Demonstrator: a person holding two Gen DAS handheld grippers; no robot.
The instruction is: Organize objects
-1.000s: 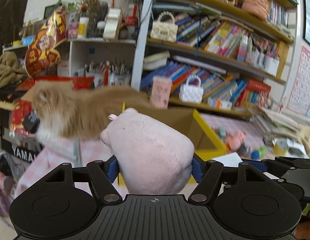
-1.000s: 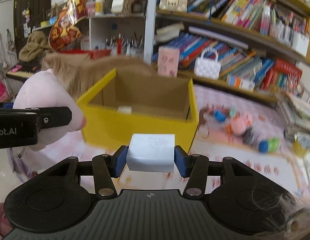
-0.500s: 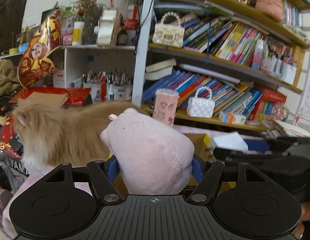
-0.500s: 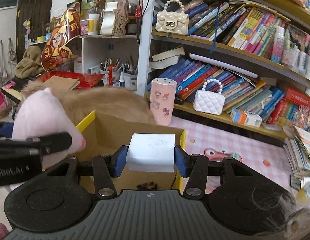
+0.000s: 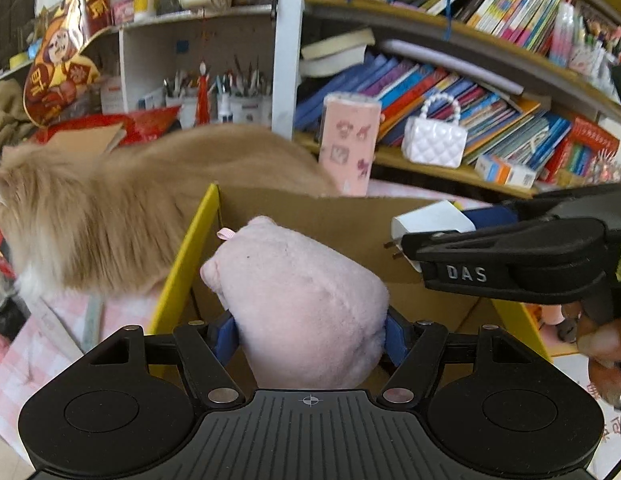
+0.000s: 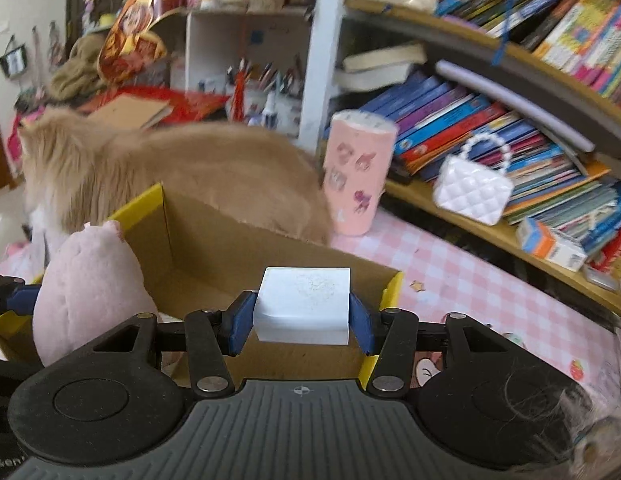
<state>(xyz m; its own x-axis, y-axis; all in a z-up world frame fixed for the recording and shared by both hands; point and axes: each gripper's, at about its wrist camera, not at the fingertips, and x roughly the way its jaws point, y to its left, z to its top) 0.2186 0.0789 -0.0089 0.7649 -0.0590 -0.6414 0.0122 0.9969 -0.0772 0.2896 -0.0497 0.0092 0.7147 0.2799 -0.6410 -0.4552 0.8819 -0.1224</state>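
A soft pink plush toy (image 5: pixel 306 308) with a small pink ribbon loop sits pinched between the 2 blue pads of the left gripper (image 5: pixel 309 334), its rounded body bulging forward past the fingertips and hanging above the open mouth of a yellow-edged brown cardboard box (image 5: pixel 190 256). In the right wrist view the same toy (image 6: pixel 88 292) appears at the left, over the box's near-left corner. A white block-shaped plug adapter (image 6: pixel 304 306) with a faint drawing on its top face is clamped squarely between the blue pads of the right gripper (image 6: pixel 302 322), also above the box (image 6: pixel 214 248), toward its right side. From the left wrist view that adapter (image 5: pixel 430 218) shows 2 metal prongs pointing left, held by the black right gripper (image 5: pixel 406 246), with a person's fingers (image 5: pixel 602 346) on its handle. A fluffy tan cat (image 5: pixel 110 208) stands just behind the box's far wall. Beside the cat stands a pink cylindrical container (image 6: pixel 356 176) with printed pictures, on a pink checked cloth (image 6: pixel 470 280). Behind it, a wooden bookshelf (image 6: pixel 490 228) holds slanted books and a white quilted handbag (image 6: pixel 474 190) with a bead handle.
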